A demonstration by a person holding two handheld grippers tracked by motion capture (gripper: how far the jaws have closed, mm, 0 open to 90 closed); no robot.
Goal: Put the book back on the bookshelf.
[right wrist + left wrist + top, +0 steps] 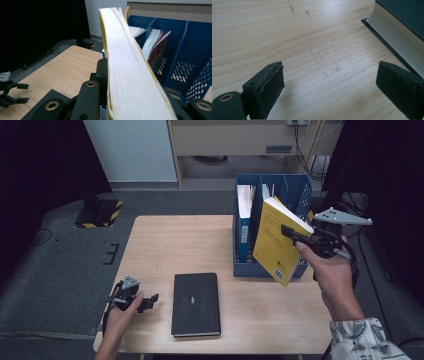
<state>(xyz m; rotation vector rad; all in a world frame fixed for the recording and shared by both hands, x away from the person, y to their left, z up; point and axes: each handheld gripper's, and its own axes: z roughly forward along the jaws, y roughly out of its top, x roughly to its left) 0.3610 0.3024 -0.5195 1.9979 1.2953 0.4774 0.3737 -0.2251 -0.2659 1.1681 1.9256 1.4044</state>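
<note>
high view: we see the right gripper [295, 236] clamped on a yellow book [276, 239], held tilted just in front of the blue rack [250, 265]. left gripper [148, 301] rests well left of rack, beside black book [195, 304]. left gripper view: jaws wide apart, nothing btwn, black book [398, 32] near. right gripper view: yellow book [127, 72] pinched, rack [182, 62] behind.

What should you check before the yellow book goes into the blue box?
1. Right gripper clamped on the yellow book: ok.
2. Book lifted off the table: ok.
3. Book standing straight for a slot: not ok, it tilts.
4. Free slot in the blue file box: cannot tell; some slots hold books.
5. Left gripper out of the way, jaws open, beside the black book: ok.
</note>
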